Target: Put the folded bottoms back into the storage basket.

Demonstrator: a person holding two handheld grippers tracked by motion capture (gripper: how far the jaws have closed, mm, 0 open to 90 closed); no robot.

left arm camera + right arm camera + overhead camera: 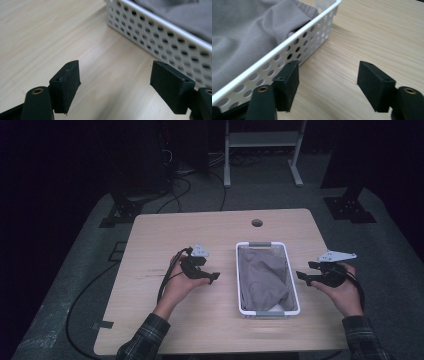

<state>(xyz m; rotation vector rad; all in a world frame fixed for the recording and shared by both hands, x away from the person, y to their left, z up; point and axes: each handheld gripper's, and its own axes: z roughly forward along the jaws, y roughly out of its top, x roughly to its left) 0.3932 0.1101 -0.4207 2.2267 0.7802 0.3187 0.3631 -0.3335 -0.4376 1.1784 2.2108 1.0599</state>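
Note:
A white perforated basket (237,275) stands on the pale wooden table (200,230), right of its middle. A grey cloth (262,277) lies crumpled inside it. My left gripper (214,277) hovers just left of the basket with its jaws pointing toward it. In the left gripper view the left gripper (115,77) is open over bare wood, with the basket wall (160,42) and cloth (185,12) ahead. My right gripper (304,271) sits close to the basket's right side. The right gripper (328,77) is open and holds nothing, beside the basket wall (287,57) and cloth (249,30).
A round cable hole (257,223) sits near the table's far edge. Beyond the table are a white metal frame (262,140), black stand feet (350,207) and cables on the grey floor (175,195). A cable (165,280) trails from the left gripper across the table.

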